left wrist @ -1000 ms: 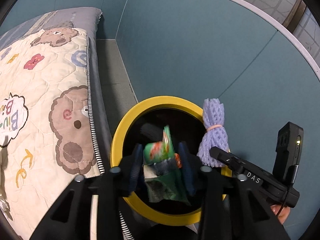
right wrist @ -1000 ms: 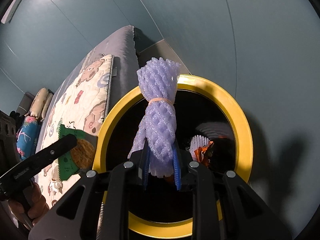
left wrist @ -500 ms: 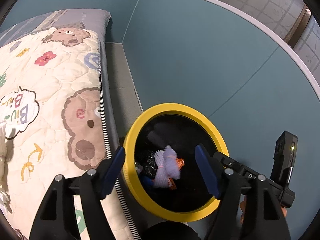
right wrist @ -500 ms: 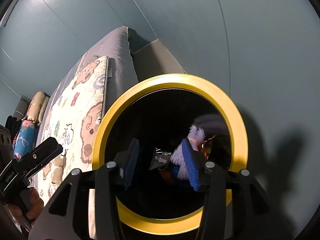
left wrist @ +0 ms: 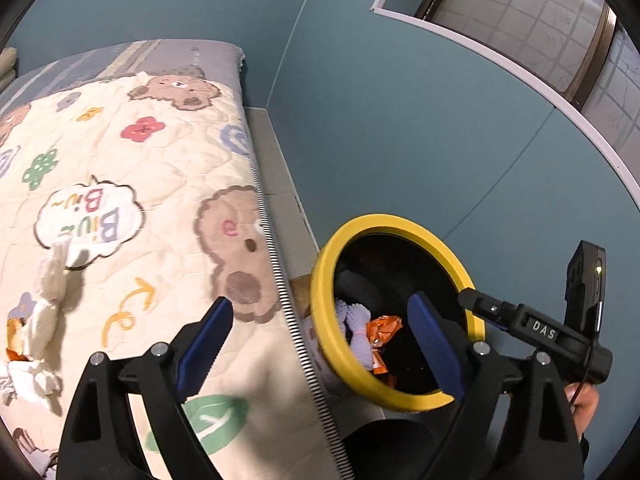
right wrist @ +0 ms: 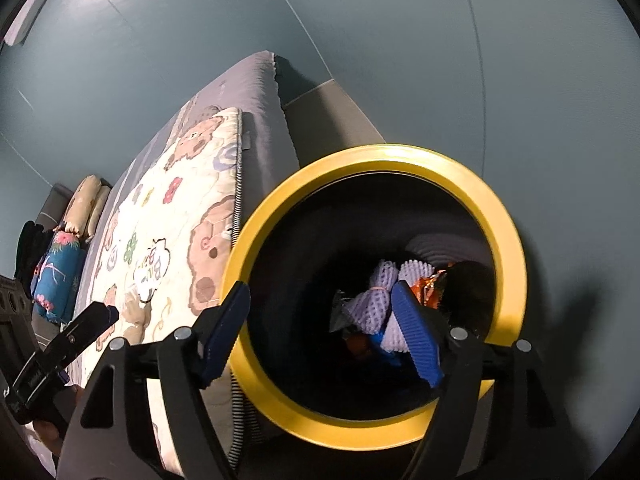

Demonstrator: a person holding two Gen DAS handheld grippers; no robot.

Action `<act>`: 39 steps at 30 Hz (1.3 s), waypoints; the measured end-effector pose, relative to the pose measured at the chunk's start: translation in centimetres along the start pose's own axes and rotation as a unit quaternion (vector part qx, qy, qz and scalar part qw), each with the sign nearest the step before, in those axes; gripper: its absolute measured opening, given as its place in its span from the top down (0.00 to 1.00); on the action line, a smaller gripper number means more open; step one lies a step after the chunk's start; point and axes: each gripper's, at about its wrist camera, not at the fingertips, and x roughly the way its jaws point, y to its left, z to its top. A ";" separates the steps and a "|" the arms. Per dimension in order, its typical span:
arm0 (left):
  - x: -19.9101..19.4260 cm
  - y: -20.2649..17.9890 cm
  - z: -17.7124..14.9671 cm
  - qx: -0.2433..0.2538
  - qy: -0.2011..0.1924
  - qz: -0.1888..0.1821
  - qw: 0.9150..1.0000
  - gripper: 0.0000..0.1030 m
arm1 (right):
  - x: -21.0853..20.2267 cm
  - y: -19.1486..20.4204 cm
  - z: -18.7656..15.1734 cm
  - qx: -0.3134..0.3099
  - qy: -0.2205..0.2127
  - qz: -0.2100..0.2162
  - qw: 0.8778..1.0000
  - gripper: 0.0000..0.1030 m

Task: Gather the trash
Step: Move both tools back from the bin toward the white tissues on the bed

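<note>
A bin with a yellow rim [left wrist: 348, 232] [right wrist: 508, 220] stands between the bed and the blue wall. Inside lie a purple foam net [left wrist: 356, 320] [right wrist: 380, 300] and an orange wrapper [left wrist: 384, 326] [right wrist: 430, 286]. My left gripper [left wrist: 320, 340] is open and empty, above the bed's edge and the bin's left rim. My right gripper [right wrist: 320, 328] is open and empty over the bin's near rim. White crumpled tissues [left wrist: 44, 312] lie on the quilt at the left.
A bear-print quilt [left wrist: 120, 184] [right wrist: 168, 240] covers the bed at the left. Pillows [right wrist: 64, 264] lie at its far end. The blue wall [left wrist: 400, 120] is close behind the bin. A narrow grey floor strip [left wrist: 276, 176] runs between bed and wall.
Both grippers opened and dropped their trash into the bin: the left a green wrapper, the right the purple foam net. The left gripper then swung left toward the bed.
</note>
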 end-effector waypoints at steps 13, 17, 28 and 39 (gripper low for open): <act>-5.6 5.6 -1.0 -0.027 -0.032 0.038 0.998 0.14 | -1.4 6.6 -1.0 -0.056 0.001 0.036 0.998 0.31; -7.0 7.0 -1.2 -0.038 -0.043 0.048 0.997 0.14 | -1.7 8.7 -1.3 -0.072 0.002 0.045 0.996 0.31; -10.9 11.7 -2.0 -0.058 -0.060 0.084 0.993 0.14 | -2.2 13.8 -2.8 -0.115 0.011 0.074 0.991 0.31; -14.0 17.6 -3.5 -0.091 -0.056 0.133 0.985 0.13 | -0.7 19.5 -4.7 -0.161 0.035 0.090 0.982 0.31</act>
